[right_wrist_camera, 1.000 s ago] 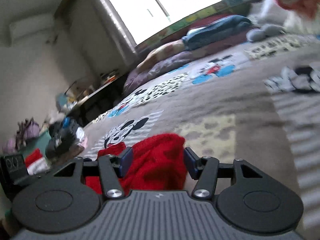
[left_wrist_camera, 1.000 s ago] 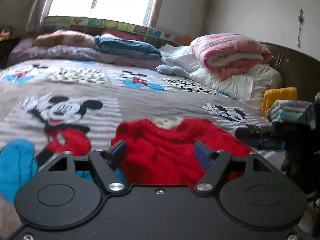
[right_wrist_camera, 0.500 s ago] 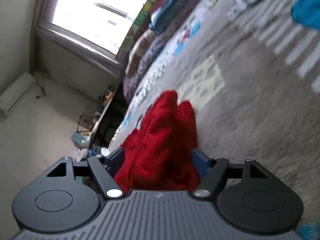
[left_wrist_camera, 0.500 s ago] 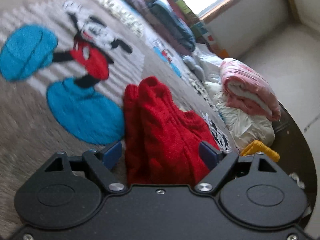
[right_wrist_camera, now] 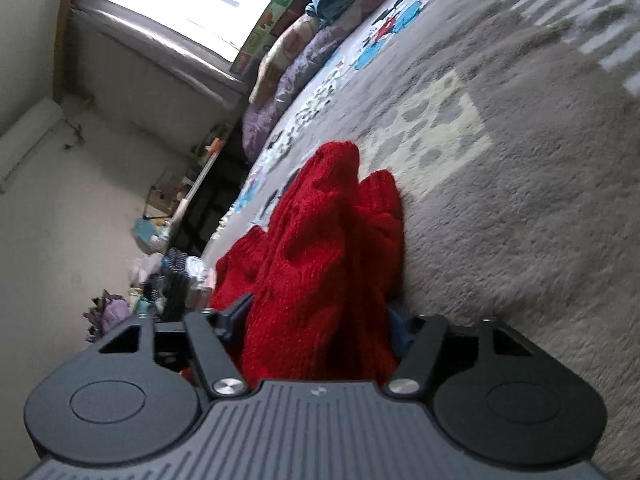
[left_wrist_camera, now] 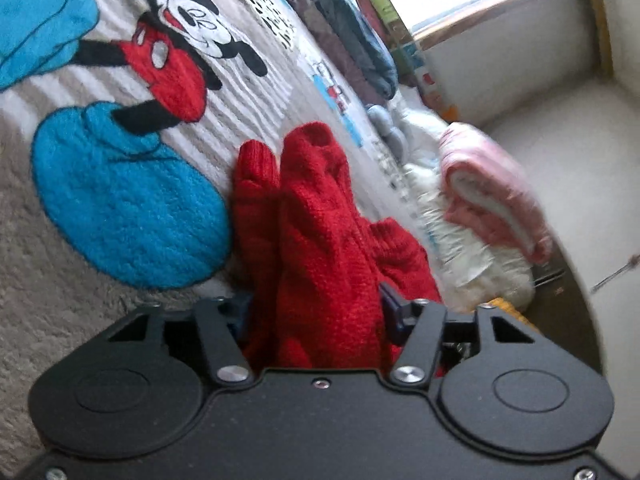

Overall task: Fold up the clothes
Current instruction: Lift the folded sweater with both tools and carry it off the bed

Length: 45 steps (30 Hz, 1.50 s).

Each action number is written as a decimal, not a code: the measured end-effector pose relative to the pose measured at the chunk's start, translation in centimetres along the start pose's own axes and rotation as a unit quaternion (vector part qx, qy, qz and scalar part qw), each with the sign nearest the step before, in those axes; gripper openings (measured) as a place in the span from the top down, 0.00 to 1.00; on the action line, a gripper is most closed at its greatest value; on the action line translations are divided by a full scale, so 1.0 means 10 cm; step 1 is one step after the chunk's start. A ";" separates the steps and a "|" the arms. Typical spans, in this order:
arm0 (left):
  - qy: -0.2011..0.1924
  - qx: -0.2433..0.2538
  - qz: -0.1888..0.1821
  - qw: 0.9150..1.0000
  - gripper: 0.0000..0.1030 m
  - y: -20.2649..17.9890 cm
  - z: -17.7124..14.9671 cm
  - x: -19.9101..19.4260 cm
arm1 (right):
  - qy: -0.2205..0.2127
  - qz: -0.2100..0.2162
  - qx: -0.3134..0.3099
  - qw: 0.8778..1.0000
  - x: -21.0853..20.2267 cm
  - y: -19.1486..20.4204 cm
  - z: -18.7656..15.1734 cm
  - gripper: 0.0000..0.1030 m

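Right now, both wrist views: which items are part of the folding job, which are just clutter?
Job:
- red knit sweater, bunched on the bed
- left gripper, jaws closing with sweater between them
- right gripper, jaws closing with sweater between them

Lying about:
- cartoon-mouse blanket under the sweater
- rolled pink blanket
- pillows by the window
- clutter on the floor

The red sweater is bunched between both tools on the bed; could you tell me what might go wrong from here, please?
1. The red sweater stands in thick folds between the left tool, whose jaws are closing: it may pinch several layers and spoil the fold.
2. The right tool, also closing, has similar bunching; uneven holds could leave the knit skewed.
3. The plush blanket lies right beside the knit and could get caught too.
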State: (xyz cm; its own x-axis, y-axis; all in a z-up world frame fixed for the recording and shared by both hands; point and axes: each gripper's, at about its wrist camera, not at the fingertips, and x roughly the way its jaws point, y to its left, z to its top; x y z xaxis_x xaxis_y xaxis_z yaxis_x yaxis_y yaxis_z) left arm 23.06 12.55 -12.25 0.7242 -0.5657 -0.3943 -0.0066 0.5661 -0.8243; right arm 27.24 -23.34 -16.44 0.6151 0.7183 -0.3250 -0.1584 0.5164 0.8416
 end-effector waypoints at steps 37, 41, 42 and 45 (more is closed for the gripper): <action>-0.325 -0.067 -0.043 0.942 0.48 1.17 1.57 -4.91 | 0.155 0.276 -0.022 0.948 2.47 3.69 -1.59 0.47; -0.330 -0.074 -0.042 0.940 0.48 1.37 1.85 -4.98 | 0.157 0.281 -0.007 0.947 2.81 3.84 -1.68 0.47; -0.330 -0.082 -0.041 0.939 0.48 1.44 1.89 -4.97 | 0.158 0.281 -0.003 0.946 2.90 3.86 -1.70 0.47; -0.324 -0.114 -0.013 0.939 0.48 1.78 1.98 -4.85 | 0.162 0.261 0.001 0.952 3.18 3.81 -1.75 0.47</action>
State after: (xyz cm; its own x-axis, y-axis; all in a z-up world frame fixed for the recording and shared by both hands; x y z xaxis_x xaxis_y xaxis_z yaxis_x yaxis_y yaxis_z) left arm 1.45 61.99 0.23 0.9933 -0.0517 -0.1033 -0.0768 0.3720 -0.9251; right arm 27.22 27.33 -2.30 0.1819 0.9831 0.0224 -0.3763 0.0485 0.9252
